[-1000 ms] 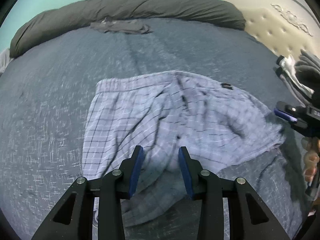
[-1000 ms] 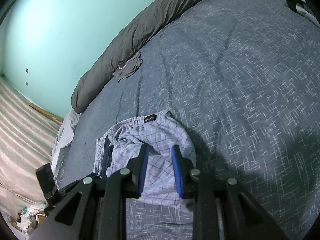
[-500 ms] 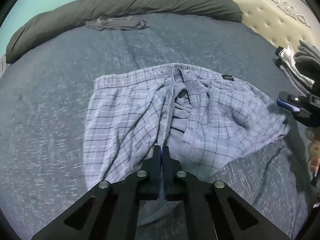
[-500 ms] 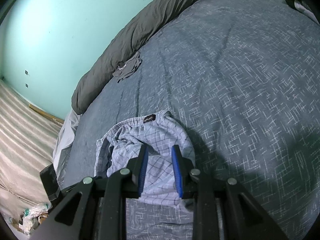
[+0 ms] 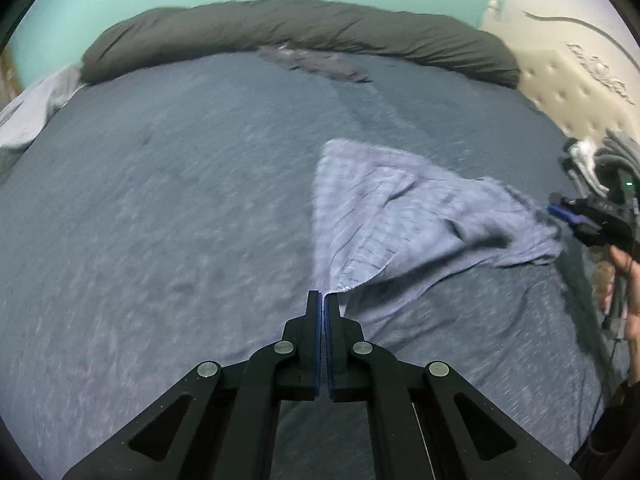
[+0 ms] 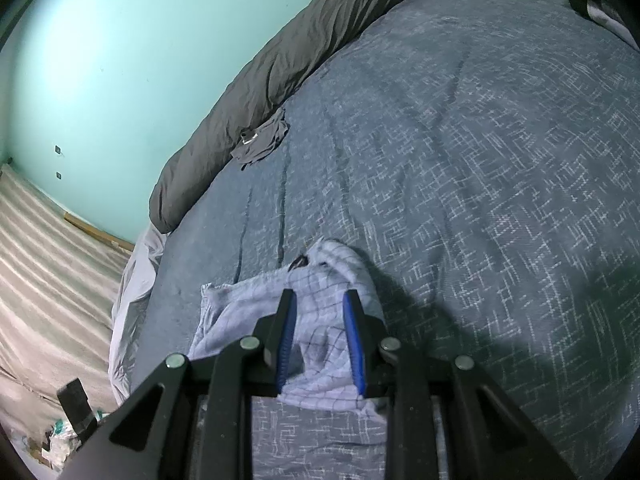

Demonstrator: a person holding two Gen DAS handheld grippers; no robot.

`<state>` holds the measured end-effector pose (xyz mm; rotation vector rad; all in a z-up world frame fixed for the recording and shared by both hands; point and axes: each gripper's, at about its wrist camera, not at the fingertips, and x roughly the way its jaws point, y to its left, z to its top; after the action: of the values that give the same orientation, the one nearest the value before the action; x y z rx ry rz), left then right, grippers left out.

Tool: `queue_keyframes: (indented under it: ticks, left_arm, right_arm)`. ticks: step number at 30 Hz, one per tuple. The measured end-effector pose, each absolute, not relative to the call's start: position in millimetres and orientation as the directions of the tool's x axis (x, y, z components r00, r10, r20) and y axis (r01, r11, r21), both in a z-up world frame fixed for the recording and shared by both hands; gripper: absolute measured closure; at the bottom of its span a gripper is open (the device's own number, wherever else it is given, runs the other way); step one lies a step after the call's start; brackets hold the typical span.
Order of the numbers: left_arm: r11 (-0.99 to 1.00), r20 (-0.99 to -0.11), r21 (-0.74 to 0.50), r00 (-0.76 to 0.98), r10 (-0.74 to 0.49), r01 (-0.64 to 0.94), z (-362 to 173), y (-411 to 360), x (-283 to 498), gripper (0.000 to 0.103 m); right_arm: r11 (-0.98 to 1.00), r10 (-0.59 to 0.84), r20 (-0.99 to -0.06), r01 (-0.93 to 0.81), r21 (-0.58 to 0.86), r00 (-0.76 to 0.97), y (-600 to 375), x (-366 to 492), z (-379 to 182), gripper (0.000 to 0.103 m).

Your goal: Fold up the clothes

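- checked shorts (image 5: 404,216) lie on the bed (image 5: 180,208), at approx 1–2 o'clock from the left gripper (image 5: 322,300) in the left wrist view, fabric drawn to a point at its tips.
- left fingers (image 5: 314,320) are pressed together, pinching a hem edge of the shorts; cloth fans out from the pinch toward 1 o'clock.
- long axis of the stretched cloth runs from left tips out to 2–3 o'clock, where the right gripper (image 6: 320,340) sits at the far end.
- right fingers (image 6: 286,336) stand partly apart w/ shorts fabric bunched between them; can't tell if the pads actually press it.
- judgement: left hand is the working one; next fold prob turns on carrying its pinched edge across toward the right-held end.
- dark garment (image 6: 262,142) lies well apart, by the grey duvet roll (image 5: 300,34) at 12 o'clock.
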<state>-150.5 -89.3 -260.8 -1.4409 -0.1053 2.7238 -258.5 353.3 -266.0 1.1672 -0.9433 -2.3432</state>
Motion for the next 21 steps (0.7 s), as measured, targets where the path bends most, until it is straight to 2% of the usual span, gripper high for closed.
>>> queue_keyframes:
  ticks: [5, 9, 14, 16, 21]
  left_arm:
    - [-0.993, -0.847, -0.109, -0.526, 0.075, 0.035, -272, -101, -153, 0.101]
    - [-0.992, -0.816, -0.127, -0.571, 0.087, 0.029, -259, -93, -174, 0.076]
    - [-0.993, -0.804, -0.106, -0.585, 0.112, -0.044, -256, -60, -227, 0.064]
    - [-0.993, -0.813, -0.102, -0.57, 0.121, -0.065, -263, -47, -249, 0.053]
    - [-0.99, -0.835, -0.111, -0.531, 0.141, -0.089, -286, -24, -295, 0.052]
  right_arm:
    - [-0.714, -0.575, -0.567, 0.024, 0.699, -0.59, 351, -261, -267, 0.08]
    - [-0.716, -0.572, -0.571, 0.019, 0.698, -0.59, 352, -262, -269, 0.08]
    - [-0.717, -0.572, -0.575, 0.016, 0.697, -0.586, 352, -264, -272, 0.08]
    - [-0.718, -0.572, -0.576, 0.017, 0.696, -0.584, 351, -264, -272, 0.08]
    - [-0.721, -0.567, -0.582, 0.009, 0.693, -0.583, 355, -266, -276, 0.08]
